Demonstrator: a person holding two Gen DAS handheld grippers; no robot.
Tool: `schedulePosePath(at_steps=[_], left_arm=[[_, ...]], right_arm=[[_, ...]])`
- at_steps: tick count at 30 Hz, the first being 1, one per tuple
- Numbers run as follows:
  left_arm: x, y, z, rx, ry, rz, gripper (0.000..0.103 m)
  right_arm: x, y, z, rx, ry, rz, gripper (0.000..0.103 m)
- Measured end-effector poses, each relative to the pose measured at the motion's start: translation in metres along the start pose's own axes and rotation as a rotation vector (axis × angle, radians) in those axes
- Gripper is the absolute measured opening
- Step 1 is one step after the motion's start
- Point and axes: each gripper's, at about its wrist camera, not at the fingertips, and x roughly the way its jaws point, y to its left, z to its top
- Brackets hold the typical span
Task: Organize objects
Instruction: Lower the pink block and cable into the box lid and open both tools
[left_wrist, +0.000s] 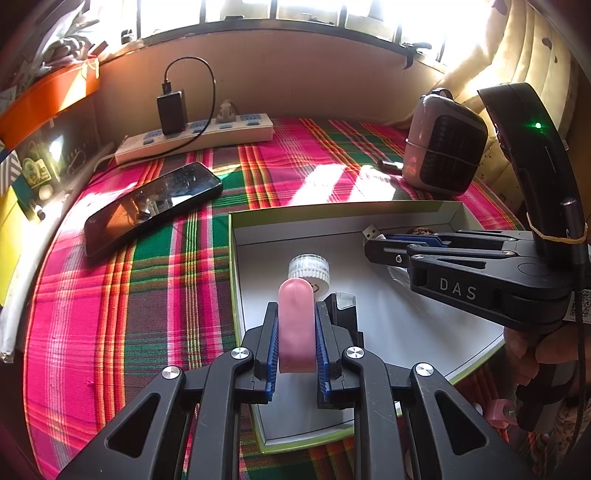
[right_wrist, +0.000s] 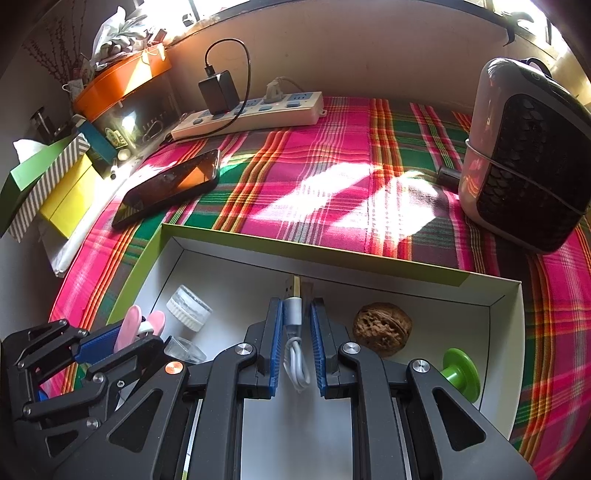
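Observation:
An open white box with a green rim (left_wrist: 232, 258) (right_wrist: 310, 251) lies on the plaid cloth. My left gripper (left_wrist: 296, 306) (right_wrist: 136, 334) is shut on a pink plastic piece (left_wrist: 296, 332) (right_wrist: 127, 328), held over the box's left part. Just beyond it stands a small clear jar with a white cap (left_wrist: 309, 271) (right_wrist: 189, 306). My right gripper (right_wrist: 297, 301) (left_wrist: 369, 243) is shut on a white USB cable (right_wrist: 293, 317), whose plug (left_wrist: 371, 231) sticks out past the fingertips. A walnut (right_wrist: 382, 328) and a green knob (right_wrist: 460, 373) lie in the box to its right.
A black phone (left_wrist: 151, 206) (right_wrist: 170, 186) lies left of the box. A power strip with a charger (left_wrist: 195, 138) (right_wrist: 251, 114) runs along the back wall. A small heater (left_wrist: 443, 147) (right_wrist: 528, 155) stands at the right. A clear cup (right_wrist: 184, 349) sits in the box; cartons crowd the left edge.

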Motion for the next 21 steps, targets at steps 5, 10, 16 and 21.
schedulePosePath(at_steps=[5, 10, 16, 21], left_arm=[[0.0000, 0.0001, 0.0003, 0.001, 0.000, 0.000, 0.016], [-0.0001, 0.0000, 0.0007, 0.000, 0.000, 0.000, 0.016], [0.0000, 0.0004, 0.0002, -0.002, 0.000, 0.001, 0.016], [-0.0002, 0.0009, -0.0001, 0.000, 0.000, 0.001, 0.016]], right_arm=[[0.0000, -0.0006, 0.0004, 0.008, 0.000, 0.000, 0.016], [-0.0003, -0.0008, 0.0006, 0.010, 0.000, 0.000, 0.016], [-0.0005, -0.0008, 0.0002, 0.010, -0.001, -0.002, 0.016], [-0.0007, -0.0013, 0.0002, 0.011, -0.002, 0.000, 0.019]])
